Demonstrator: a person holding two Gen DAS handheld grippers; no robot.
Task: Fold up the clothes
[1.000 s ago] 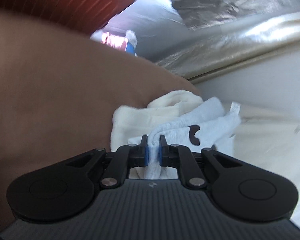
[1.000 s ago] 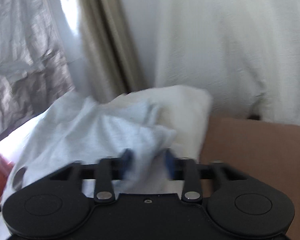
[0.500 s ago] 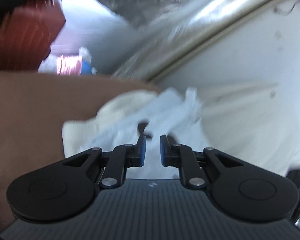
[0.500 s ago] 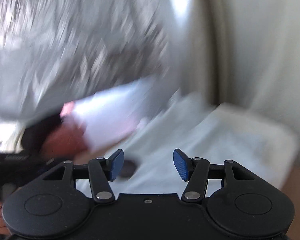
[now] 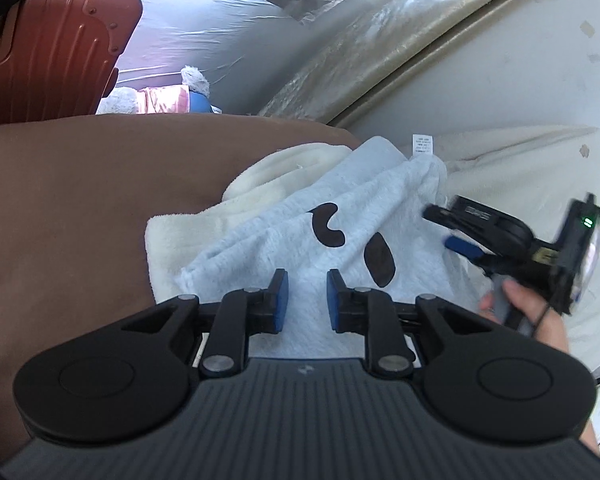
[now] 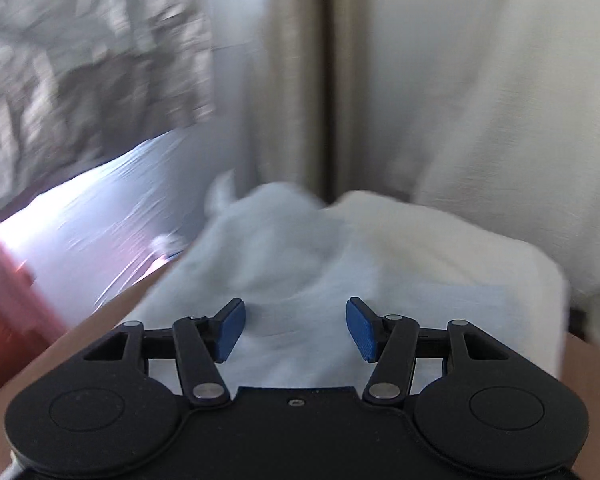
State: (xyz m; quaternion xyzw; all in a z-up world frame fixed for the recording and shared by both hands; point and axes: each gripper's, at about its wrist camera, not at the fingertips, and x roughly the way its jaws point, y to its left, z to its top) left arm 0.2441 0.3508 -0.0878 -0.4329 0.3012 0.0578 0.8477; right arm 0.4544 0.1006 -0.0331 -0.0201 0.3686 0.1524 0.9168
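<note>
A pale blue fleece garment (image 5: 352, 216) with dark brown patches lies bunched on a cream fleece piece (image 5: 204, 224), both on a brown surface (image 5: 68, 208). My left gripper (image 5: 303, 294) hovers just above the blue garment's near edge. Its jaws are opening, and no cloth sits between the pads. In the left wrist view my right gripper (image 5: 448, 228), held in a hand (image 5: 524, 304), sits at the garment's right side. In the blurred right wrist view my right gripper (image 6: 296, 328) stands open over the blue garment (image 6: 284, 256), holding nothing.
A reddish ribbed suitcase (image 5: 56, 44) stands at the back left, with a pink and blue bundle (image 5: 168, 98) beside it. Silver foil sheeting (image 5: 340, 48) and a pale wall (image 5: 520, 68) lie behind. A cream cloth (image 5: 512, 176) spreads to the right.
My left gripper has let go of the blue garment's edge and its jaws have parted. My right gripper has swung sideways across the pile, still open.
</note>
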